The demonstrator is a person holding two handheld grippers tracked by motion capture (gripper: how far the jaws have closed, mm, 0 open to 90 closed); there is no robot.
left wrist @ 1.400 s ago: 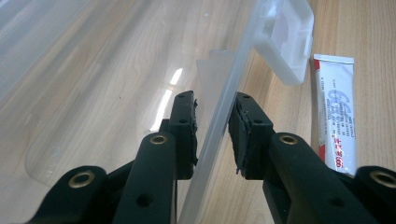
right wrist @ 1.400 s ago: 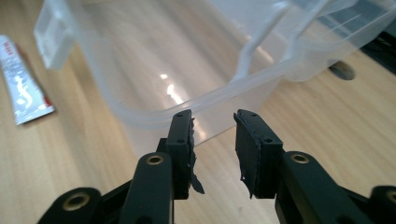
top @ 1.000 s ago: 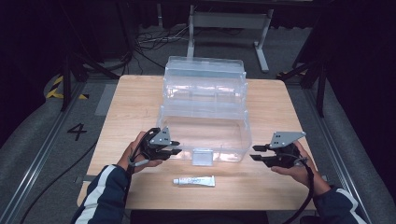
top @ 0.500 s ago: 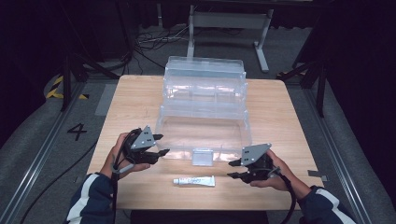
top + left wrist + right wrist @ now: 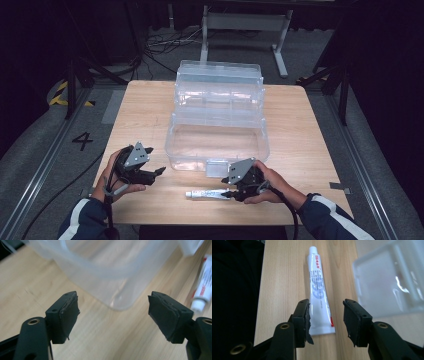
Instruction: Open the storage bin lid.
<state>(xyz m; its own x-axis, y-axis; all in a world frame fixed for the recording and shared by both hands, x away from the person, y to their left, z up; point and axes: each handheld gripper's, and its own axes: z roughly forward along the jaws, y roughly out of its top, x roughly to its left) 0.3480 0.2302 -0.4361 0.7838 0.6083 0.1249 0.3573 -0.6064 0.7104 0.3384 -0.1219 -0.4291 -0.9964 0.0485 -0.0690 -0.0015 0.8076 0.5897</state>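
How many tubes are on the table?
1. The white tube lies on the table's front edge, before the clear box, its flat end between the right gripper's open jaws.

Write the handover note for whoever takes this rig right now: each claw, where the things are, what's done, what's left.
Left claw: open, holding nothing, near the front left corner of the clear box.
Right claw: open, jaws on either side of the flat end of the white tube, not closed on it.
Tube lies flat on the wooden table, just in front of the box, cap pointing left in the high view.
Box stands open, lid up at the back; nothing visible inside.
Done: right claw lined up on the tube.
Left, probably: close, lift, place the tube in the box.
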